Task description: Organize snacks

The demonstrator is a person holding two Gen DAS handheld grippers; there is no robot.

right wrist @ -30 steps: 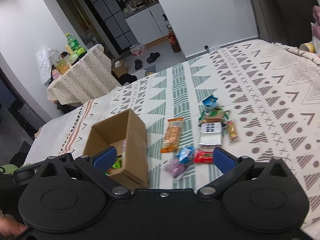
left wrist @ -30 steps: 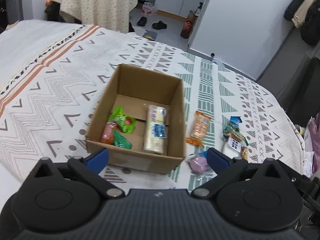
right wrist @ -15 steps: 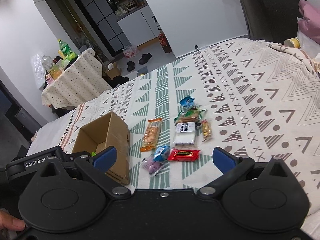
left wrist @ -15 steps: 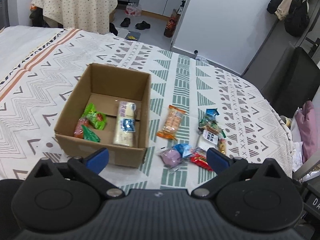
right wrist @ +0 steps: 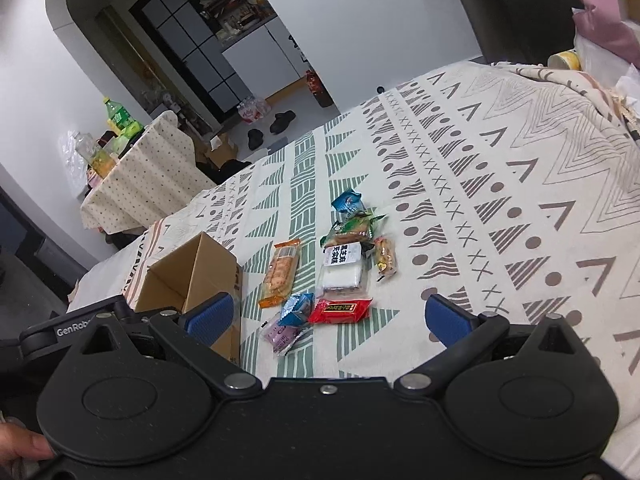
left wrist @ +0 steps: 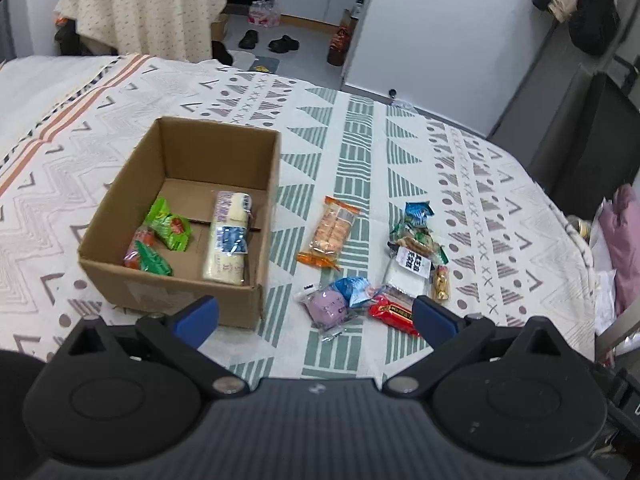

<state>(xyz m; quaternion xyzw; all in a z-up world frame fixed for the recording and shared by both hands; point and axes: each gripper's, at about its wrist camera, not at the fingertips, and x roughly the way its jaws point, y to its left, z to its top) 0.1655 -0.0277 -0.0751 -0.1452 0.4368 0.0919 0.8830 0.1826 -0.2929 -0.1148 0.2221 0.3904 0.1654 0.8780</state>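
An open cardboard box (left wrist: 264, 216) (right wrist: 218, 268) stands on the patterned bedspread. It holds a long white packet (left wrist: 228, 236) and green and red packets (left wrist: 160, 240). Loose snacks lie right of the box: an orange cracker pack (left wrist: 330, 236) (right wrist: 282, 272), a purple packet (left wrist: 326, 306) (right wrist: 280, 330), a blue packet (left wrist: 354, 288) (right wrist: 298, 308), a red packet (left wrist: 394, 312) (right wrist: 340, 310), a white labelled packet (left wrist: 412, 266) (right wrist: 344, 268) and several small ones (left wrist: 416, 226). My left gripper (left wrist: 316, 316) is open and empty, above the near edge. My right gripper (right wrist: 328, 316) is open and empty, above the purple and red packets.
The bedspread (right wrist: 520, 208) covers a wide bed. A table with a dotted cloth and bottles (right wrist: 132, 184) stands beyond the bed's far edge. Pink fabric and clutter (left wrist: 620, 248) lie at the right edge. Shoes (left wrist: 272, 40) sit on the floor.
Both grippers have pulled back and swung right. The box has shifted left in both views and the loose snacks now sit between the fingers. No snack has moved.
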